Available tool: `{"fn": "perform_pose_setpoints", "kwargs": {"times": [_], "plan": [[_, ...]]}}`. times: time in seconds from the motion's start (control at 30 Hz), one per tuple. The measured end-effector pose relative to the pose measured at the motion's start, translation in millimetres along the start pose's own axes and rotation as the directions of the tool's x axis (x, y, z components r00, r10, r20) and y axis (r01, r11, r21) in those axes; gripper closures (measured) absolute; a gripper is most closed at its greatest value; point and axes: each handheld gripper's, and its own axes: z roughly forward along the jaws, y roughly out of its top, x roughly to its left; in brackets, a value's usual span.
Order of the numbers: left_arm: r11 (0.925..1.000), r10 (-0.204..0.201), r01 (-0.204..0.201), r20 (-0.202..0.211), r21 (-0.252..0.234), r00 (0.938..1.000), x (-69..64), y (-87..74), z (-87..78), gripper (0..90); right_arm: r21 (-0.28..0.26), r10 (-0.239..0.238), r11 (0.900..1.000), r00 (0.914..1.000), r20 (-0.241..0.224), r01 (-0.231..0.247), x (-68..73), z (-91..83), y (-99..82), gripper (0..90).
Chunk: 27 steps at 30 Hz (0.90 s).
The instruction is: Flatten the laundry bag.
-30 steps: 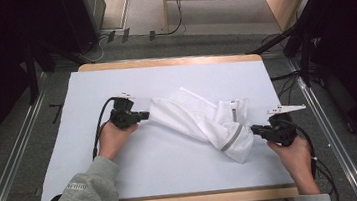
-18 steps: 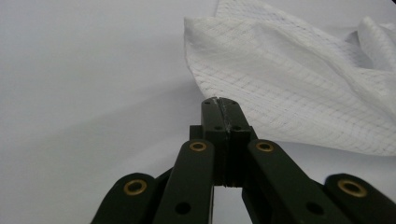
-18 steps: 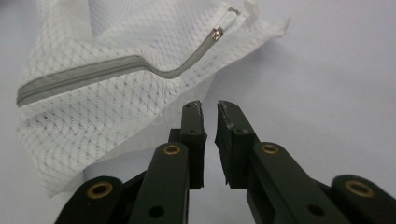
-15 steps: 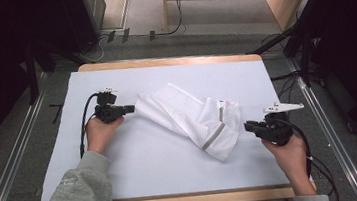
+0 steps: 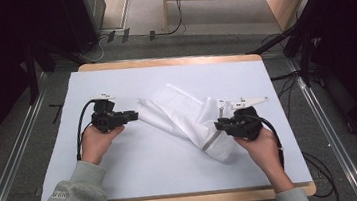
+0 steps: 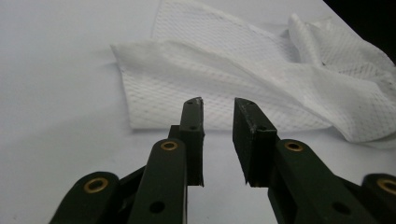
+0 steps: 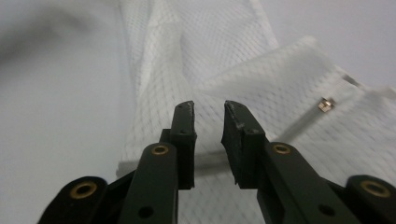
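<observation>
A white mesh bag (image 5: pixel 177 111) lies crumpled on a diagonal across the middle of the white table cover (image 5: pixel 138 170). Its grey zipper (image 5: pixel 213 140) runs along the near right end. My left gripper (image 5: pixel 135 116) points right at the bag's left end, open, with its tips just over the mesh edge (image 6: pixel 154 112) and nothing between them (image 6: pixel 218 100). My right gripper (image 5: pixel 217 124) hovers over the zipper end, open, mesh showing through the gap (image 7: pixel 208 105). A small metal zipper pull (image 7: pixel 327 103) lies to the right of its jaws.
The table's wooden rim (image 5: pixel 172 61) runs along the far and near sides. Metal rails (image 5: pixel 17 162) flank the table on the floor. Cables (image 5: pixel 179 27) lie on the floor beyond the far edge, with dark equipment at both sides.
The bag slid left along with the left gripper, then stayed put. The right gripper moved left from beside the bag to over its zipper end.
</observation>
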Motion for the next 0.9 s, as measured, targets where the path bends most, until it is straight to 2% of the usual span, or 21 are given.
{"fn": "perform_pose_setpoints", "kwargs": {"times": [0.13, 0.23, 0.33, 0.4, 0.47, 0.53, 0.57, 0.7, 0.83, 0.9], "plan": [[0.9999, 0.005, -0.005, 0.001, 0.012, 1.0, -4.4, -6.4, -3.4, 71.0, 0.008, -0.013, 0.9999, 0.9992, -0.038, 0.014, 6.4, 18.5, 13.0, 67.8], [1.0, -0.005, 0.005, -0.001, 0.001, 1.0, -4.5, -9.8, -6.7, 69.5, 0.029, -0.034, 0.9989, 0.9972, -0.066, 0.036, 13.4, 34.5, 20.2, 64.5], [1.0, -0.009, 0.009, -0.009, 0.0, 0.9999, -5.5, -13.3, -9.6, 68.6, 0.06, -0.054, 0.9965, 0.9961, -0.069, 0.058, 17.3, 51.4, 23.4, 63.9], [0.9999, -0.01, 0.01, -0.015, -0.005, 0.9998, -6.3, -15.5, -11.2, 68.0, 0.096, -0.058, 0.9934, 0.9971, -0.05, 0.062, 18.3, 60.7, 23.9, 66.6], [0.9999, -0.01, 0.01, -0.017, -0.005, 0.9998, -7.5, -17.2, -12.6, 67.4, 0.123, -0.059, 0.9904, 0.9971, -0.047, 0.065, 18.2, 67.3, 23.2, 75.9], [1.0, -0.007, 0.007, -0.017, -0.004, 0.9998, -8.9, -18.7, -13.9, 66.7, 0.139, -0.055, 0.9883, 0.9964, -0.064, 0.063, 19.1, 69.7, 22.0, 87.4], [1.0, -0.007, 0.007, -0.018, -0.004, 0.9998, -9.7, -19.4, -14.4, 66.5, 0.141, -0.051, 0.988, 0.9956, -0.079, 0.062, 20.2, 69.8, 21.4, 89.7], [1.0, -0.001, 0.001, -0.011, -0.006, 0.9999, -13.3, -20.8, -15.0, 65.5, 0.137, -0.068, 0.9869, 0.9908, -0.117, 0.084, 28.6, 65.5, 18.5, 90.0], [0.9999, 0.009, -0.009, -0.001, -0.011, 1.0, -17.2, -20.3, -15.2, 63.8, 0.107, -0.072, 0.9902, 0.9848, -0.158, 0.09, 42.4, 55.2, 13.8, 90.0], [0.9999, 0.006, -0.006, 0.004, -0.012, 1.0, -19.4, -20.2, -15.1, 61.8, 0.087, -0.102, 0.9892, 0.98, -0.171, 0.118, 52.0, 49.9, 11.3, 90.0]]}}
